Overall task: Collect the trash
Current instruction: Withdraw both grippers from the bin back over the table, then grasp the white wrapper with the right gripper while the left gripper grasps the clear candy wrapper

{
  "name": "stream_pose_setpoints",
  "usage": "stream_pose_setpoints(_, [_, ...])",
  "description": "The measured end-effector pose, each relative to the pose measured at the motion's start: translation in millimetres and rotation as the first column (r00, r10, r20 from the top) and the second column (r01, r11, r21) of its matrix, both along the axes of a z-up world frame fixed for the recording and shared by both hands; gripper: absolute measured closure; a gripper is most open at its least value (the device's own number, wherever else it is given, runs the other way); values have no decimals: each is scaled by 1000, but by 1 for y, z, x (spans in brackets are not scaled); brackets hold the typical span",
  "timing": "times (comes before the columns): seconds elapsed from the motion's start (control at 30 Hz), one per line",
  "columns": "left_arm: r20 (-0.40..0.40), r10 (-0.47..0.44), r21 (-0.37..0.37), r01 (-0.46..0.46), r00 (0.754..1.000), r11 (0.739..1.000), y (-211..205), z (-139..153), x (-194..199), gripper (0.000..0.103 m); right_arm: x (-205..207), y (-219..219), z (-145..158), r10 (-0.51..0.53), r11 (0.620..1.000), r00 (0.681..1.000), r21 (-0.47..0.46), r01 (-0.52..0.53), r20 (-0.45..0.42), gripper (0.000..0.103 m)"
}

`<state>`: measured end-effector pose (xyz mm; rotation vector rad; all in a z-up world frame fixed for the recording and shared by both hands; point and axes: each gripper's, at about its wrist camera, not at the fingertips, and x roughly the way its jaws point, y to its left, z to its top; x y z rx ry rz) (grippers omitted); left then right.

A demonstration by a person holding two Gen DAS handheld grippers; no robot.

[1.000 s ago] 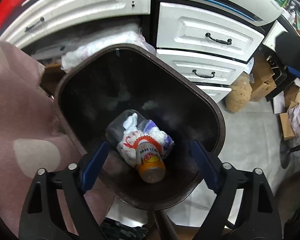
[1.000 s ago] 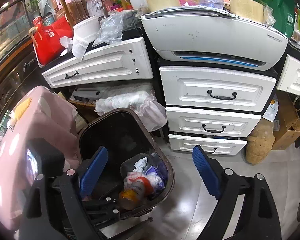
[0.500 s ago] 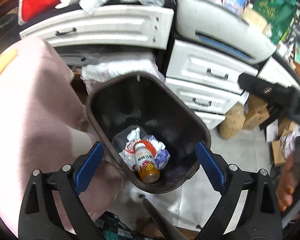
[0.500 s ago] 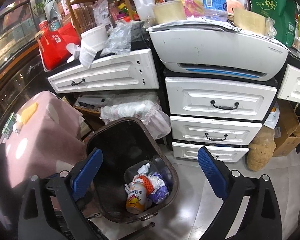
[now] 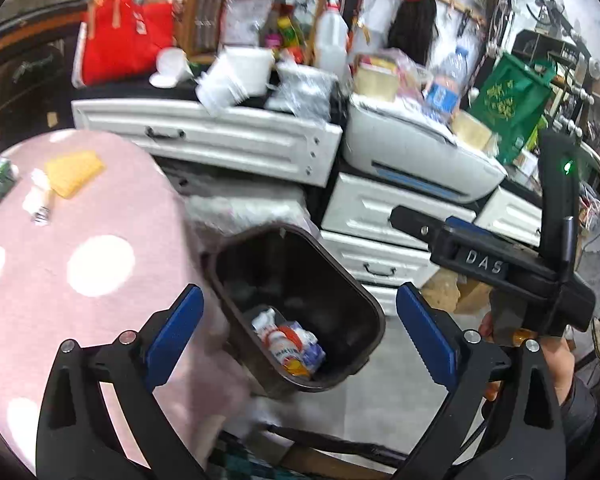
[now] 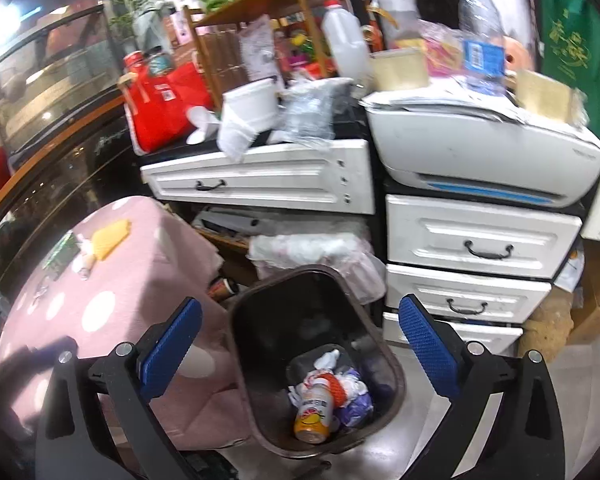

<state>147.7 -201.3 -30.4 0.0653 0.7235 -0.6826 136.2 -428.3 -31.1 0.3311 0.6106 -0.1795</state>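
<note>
where the pink polka-dot tablecloth (image 6: 112,280) drapes off the table edge, a dark brown trash bin (image 6: 392,364) stands on the grey floor (image 6: 572,392) just beside it. inside the bin lie an orange-labelled drink bottle (image 6: 314,416) and crumpled white and purple wrappers (image 6: 352,396), all at the bottom. the left gripper (image 5: 300,332) hangs above the bin with its blue-padded jaws spread wide and nothing between them; the right gripper (image 6: 300,348) is likewise wide apart and empty. behind the bin rise white drawers (image 6: 476,240) with black handles, a white printer (image 6: 480,152) on top, and a cluttered counter with a red bag (image 6: 168,108) and a milk jug (image 6: 344,44). a yellow cloth (image 6: 110,236) lies on the tablecloth.
</note>
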Motion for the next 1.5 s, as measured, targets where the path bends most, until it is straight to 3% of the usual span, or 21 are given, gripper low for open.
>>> stream_pose_setpoints(0.2, [102,132,34,-136,986,990,51,15,7,6,14,33,16,99,995,995,-26,-98,24,6])
stream_pose_setpoints(0.3, [110,185,59,-192,977,980,79,15,14,6,26,56,20,177,984,984,-28,-177,19,6])
stream_pose_setpoints(0.7, [111,432,159,-445,895,881,209,-11,45,6,64,160,16,448,889,892,-77,-452,-62,6])
stream_pose_setpoints(0.93, [62,559,125,-562,827,818,277,-13,74,6,92,200,15,525,844,845,-72,-532,-100,6])
stream_pose_setpoints(1.1, [61,607,133,-609,793,782,300,-10,104,6,117,223,13,569,814,813,-54,-578,-125,6])
stream_pose_setpoints(1.3, [-1,671,149,-663,742,734,328,-17,155,6,147,263,12,646,747,746,-68,-662,-161,6])
stream_pose_setpoints(1.5, [-68,710,170,-693,701,701,353,-28,210,6,179,290,12,670,720,723,-88,-688,-168,7])
